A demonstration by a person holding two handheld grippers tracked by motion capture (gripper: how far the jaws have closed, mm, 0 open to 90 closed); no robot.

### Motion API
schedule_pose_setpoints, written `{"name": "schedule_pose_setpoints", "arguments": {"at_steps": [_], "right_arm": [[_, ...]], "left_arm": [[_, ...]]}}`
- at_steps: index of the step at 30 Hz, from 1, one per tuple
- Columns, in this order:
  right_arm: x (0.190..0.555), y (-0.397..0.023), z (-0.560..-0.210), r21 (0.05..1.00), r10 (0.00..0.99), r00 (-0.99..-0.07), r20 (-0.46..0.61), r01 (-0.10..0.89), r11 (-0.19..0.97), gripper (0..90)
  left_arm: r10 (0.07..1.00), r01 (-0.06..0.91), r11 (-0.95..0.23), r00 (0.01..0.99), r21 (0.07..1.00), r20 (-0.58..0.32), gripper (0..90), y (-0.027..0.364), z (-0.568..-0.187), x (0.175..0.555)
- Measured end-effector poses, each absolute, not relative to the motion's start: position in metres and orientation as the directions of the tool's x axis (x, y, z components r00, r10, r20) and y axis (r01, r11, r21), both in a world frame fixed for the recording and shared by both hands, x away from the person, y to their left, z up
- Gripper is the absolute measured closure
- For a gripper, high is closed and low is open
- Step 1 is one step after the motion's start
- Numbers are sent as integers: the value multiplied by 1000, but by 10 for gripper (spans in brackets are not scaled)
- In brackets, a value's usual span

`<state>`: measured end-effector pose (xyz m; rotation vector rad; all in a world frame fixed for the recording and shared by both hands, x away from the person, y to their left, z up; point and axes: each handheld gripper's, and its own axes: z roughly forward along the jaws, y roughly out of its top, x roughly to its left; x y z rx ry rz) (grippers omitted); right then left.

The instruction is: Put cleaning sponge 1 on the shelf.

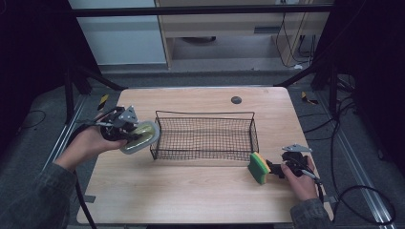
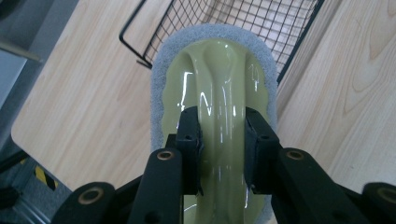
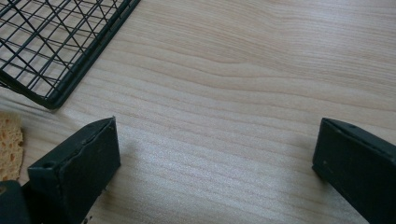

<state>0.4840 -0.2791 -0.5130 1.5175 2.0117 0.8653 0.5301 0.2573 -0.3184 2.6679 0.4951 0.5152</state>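
left gripper (image 2: 219,140) fingers clamp scrubber (image 2: 219,84), handle cut off | right gripper (image 3: 215,158) fingers apart, sponge (image 3: 9,144) seemingly alongside

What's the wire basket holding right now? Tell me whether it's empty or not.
Empty. The high view shows bare mesh inside the wire basket; the left gripper holds the scrubber outside its left end, and the sponge sits outside too.

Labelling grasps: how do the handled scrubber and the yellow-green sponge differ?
The handled scrubber is clamped in the left tool, aloft beside the basket; the yellow-green sponge stands on the table by the open right tool. The scrubber has an olive handle on a grey pad; the sponge is a block. Both are outside the basket.
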Motion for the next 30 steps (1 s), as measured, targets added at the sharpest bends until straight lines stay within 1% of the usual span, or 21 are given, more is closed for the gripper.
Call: {"name": "schedule_pose_setpoints", "arguments": {"at_steps": [8,11,13,16,30], "right_arm": [[484,-280,-513,725,958,-287,2,660,196,10],[483,-280,-513,723,956,-293,-3,660,204,12],[481,-281,-513,724,955,-297,-2,658,206,12],[479,-283,-513,723,950,-311,1,657,214,13],[478,-284,-513,724,952,-306,-3,656,213,12]], "left_arm": [[347,203,-890,882,409,318,707,236,-303,550],[327,179,-903,876,390,354,707,228,-299,554],[300,137,-907,873,397,385,707,222,-299,554],[291,115,-908,864,403,411,707,216,-298,553],[244,71,-921,870,383,428,707,204,-297,554]]}}
